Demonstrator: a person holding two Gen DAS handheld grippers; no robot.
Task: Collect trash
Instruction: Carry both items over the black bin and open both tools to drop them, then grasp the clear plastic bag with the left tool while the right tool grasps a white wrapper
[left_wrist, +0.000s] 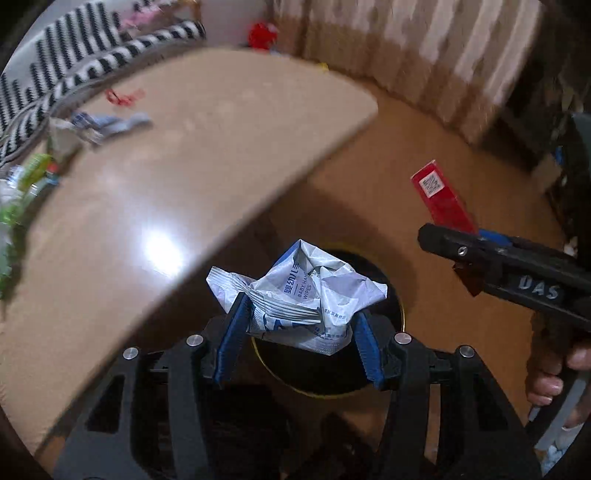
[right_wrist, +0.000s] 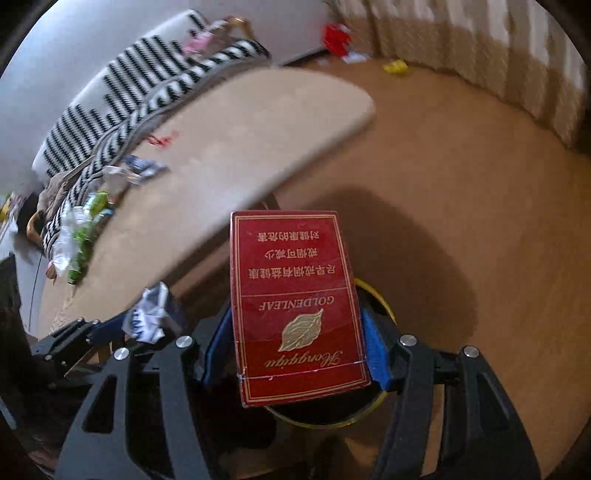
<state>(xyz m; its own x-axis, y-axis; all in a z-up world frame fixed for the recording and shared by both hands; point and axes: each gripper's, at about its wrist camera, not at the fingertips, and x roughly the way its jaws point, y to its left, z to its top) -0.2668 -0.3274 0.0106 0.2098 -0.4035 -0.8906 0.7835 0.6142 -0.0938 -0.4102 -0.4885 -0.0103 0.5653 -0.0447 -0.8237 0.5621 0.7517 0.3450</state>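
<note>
Brown floor spreads under a tan table, and a dark bin with a yellow rim sits on the floor just past the table edge. What is inside the bin cannot be seen.

Over the bin, the left gripper squeezes a crumpled wipes pack between its blue pads. The pack is white and blue, and it says "BABY HAND WIPES" with some Chinese letters beside that.

Close to it on the right, the right gripper is clamped on a red box, one blue pad on each side. The box is over the bin too, and it hides most of the bin. Its gold writing is upside down in the right view. It says "GOLDENLEAF", then there is a gold leaf picture, then a curly word that looks like "Hongqiqu". Rows of Chinese letters fill the far half. From the left view, a white code label shows on the box's narrow side. The right gripper has "DAS" on its black arm.

More trash lies on the far side of the table: a blue and white wrapper, a small red scrap, and green and clear wrappers. Behind the table is a black and white striped cloth. Striped curtains hang at the back
</note>
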